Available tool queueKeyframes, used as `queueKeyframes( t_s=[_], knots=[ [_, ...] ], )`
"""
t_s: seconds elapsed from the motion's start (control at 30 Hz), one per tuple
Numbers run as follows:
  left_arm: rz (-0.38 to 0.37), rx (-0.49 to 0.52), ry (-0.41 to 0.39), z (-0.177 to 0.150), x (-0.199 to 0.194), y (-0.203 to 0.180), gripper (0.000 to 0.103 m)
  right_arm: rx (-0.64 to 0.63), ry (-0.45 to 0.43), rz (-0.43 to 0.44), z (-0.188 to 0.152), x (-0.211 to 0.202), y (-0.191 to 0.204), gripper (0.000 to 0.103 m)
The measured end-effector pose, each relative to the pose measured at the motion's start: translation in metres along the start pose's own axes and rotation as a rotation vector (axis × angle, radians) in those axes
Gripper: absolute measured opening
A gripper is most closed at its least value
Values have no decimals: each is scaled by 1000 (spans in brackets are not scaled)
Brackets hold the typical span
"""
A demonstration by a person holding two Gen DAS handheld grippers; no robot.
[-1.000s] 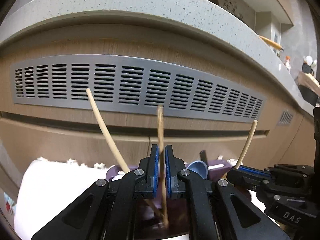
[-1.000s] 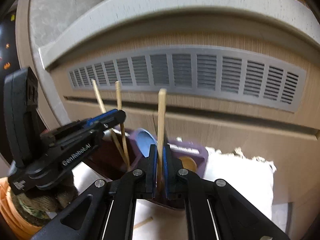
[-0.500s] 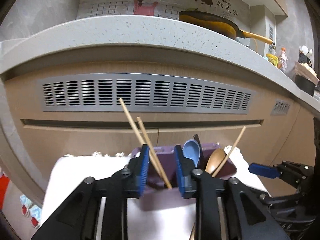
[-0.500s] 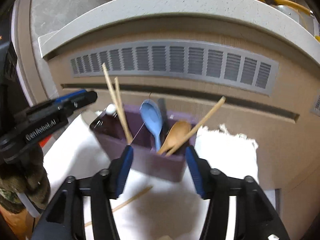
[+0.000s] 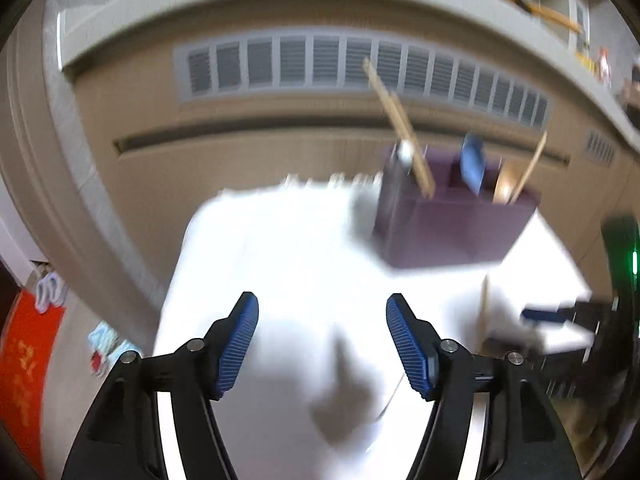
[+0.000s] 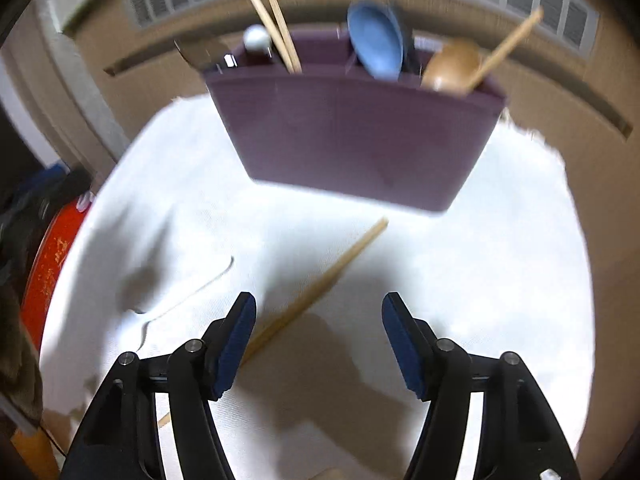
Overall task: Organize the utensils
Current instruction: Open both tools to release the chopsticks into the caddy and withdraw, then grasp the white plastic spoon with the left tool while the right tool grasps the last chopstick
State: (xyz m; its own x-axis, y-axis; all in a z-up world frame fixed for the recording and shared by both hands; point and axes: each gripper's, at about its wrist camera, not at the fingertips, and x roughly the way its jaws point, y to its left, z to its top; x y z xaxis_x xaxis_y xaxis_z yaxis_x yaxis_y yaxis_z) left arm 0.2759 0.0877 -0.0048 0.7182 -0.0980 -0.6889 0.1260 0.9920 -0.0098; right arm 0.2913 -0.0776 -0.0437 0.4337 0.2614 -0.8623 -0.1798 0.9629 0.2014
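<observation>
A white cloth [image 6: 460,280] covers the counter. On it stands a purple utensil holder [image 6: 352,136] toward the back, and just in front of it a single wooden chopstick [image 6: 320,284] lies flat at a slant. A thin pale wire-like strand [image 6: 188,296] curls on the cloth left of the chopstick.

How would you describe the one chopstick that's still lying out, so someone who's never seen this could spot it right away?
Start at the purple utensil holder standing on the white cloth. On the cloth just in front of it lies a single wooden chopstick, running diagonally toward the open right gripper. It is the only chopstick lying flat; the other chopsticks stand in the holder.
</observation>
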Motion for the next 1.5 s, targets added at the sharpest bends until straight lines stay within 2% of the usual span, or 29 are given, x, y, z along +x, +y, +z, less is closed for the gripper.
queueKeyframes(
  t_s=[0.07,0.17,0.27,0.33,0.5,0.53,0.6,0.63,0.7,0.8,0.9,1.0,1.17,1.3,1.4,1.5],
  knots=[
    [-17,47,47,-20,1,2,67,15,19,-6,-3,7,3,63],
    [-101,106,107,-45,1,-5,67,4,24,-29,-7,13,11,63],
    [-172,169,139,-61,-1,-19,67,-22,67,-88,-8,21,19,79],
    [-194,201,152,-67,-3,-28,67,-55,81,-128,-11,24,23,79],
    [-214,194,178,-66,3,-39,67,-38,76,-79,-17,21,11,78],
    [-218,190,181,-65,4,-41,67,-25,73,-59,-19,20,6,77],
    [-228,188,189,-63,7,-44,67,-29,57,-56,-22,16,-1,62],
    [-233,187,194,-61,8,-45,67,-39,54,-56,-23,14,-4,58],
    [-234,190,202,-59,12,-49,67,-51,51,-38,-27,9,-12,43],
    [-235,197,207,-56,16,-54,67,-48,47,-11,-31,3,-27,25],
    [-238,207,218,-56,19,-59,67,-59,49,7,-39,-2,-36,13],
    [-240,228,230,-53,21,-64,67,-72,48,28,-44,-9,-41,7],
    [-228,245,242,-42,28,-68,66,-81,0,96,-47,-32,-49,6],
    [-230,225,277,-27,42,-67,54,-76,-38,125,-40,-44,-47,6],
    [-235,211,326,-20,56,-68,50,-75,-61,131,-39,-53,-48,6],
    [-213,239,371,-15,71,-74,45,-80,-84,115,-40,-56,-48,6]
  ],
)
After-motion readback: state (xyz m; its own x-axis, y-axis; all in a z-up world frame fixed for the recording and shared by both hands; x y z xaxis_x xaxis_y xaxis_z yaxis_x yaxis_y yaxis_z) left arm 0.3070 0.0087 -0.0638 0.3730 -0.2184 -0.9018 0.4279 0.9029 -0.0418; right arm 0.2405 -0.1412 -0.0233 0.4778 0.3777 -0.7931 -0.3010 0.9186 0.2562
